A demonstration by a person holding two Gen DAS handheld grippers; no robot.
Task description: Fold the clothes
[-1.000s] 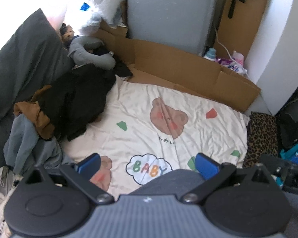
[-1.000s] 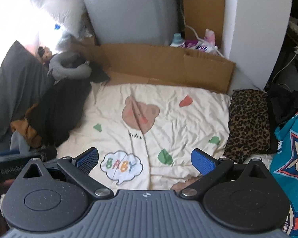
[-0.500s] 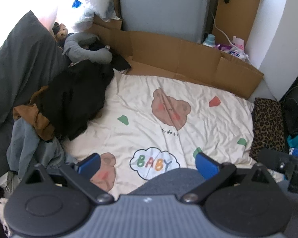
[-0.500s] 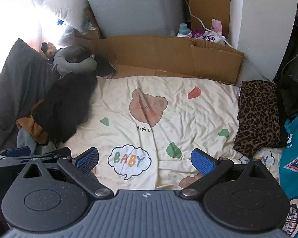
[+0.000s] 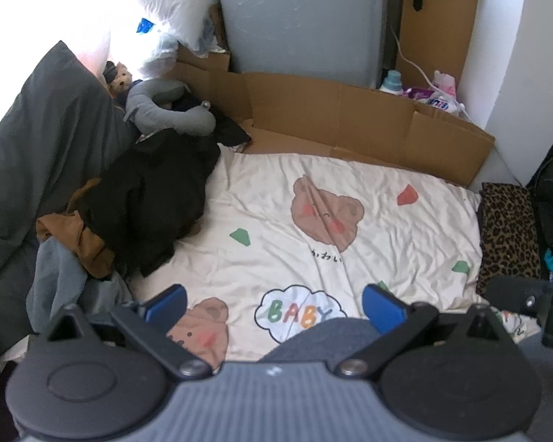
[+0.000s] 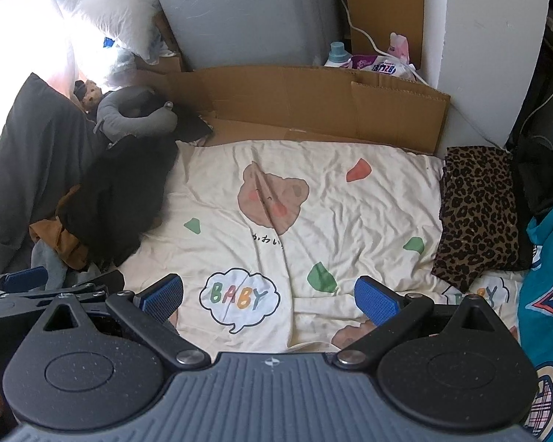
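1. Cream quilt printed with brown bears and a "BABY" cloud (image 5: 350,221) (image 6: 313,206): spread flat and wrinkled, fills centre of both views.
2. Dark grey cushion (image 5: 44,154) (image 6: 29,154): leans at 9 o'clock, against the clothes heap.
3. Flattened brown cardboard sheet (image 5: 350,118) (image 6: 313,99): stands along the quilt's 12 o'clock edge.
4. Heap of unfolded clothes: black garment (image 5: 155,199) (image 6: 121,199) on top, rust-brown piece (image 5: 77,239) and grey-blue piece (image 5: 55,280) under it. Sits on the quilt's 9 o'clock edge, untouched by either tool.
5. Folded leopard-print cloth (image 5: 508,232) (image 6: 475,213): at 3 o'clock edge of quilt.
6. Grey U-shaped neck pillow (image 5: 166,114) (image 6: 136,114): at 11 o'clock, touching the black garment.
7. Left gripper (image 5: 272,304): blue pads spread wide, nothing between; held above the quilt at 6 o'clock.
8. Right gripper (image 6: 269,298): pads likewise spread, empty, above quilt.
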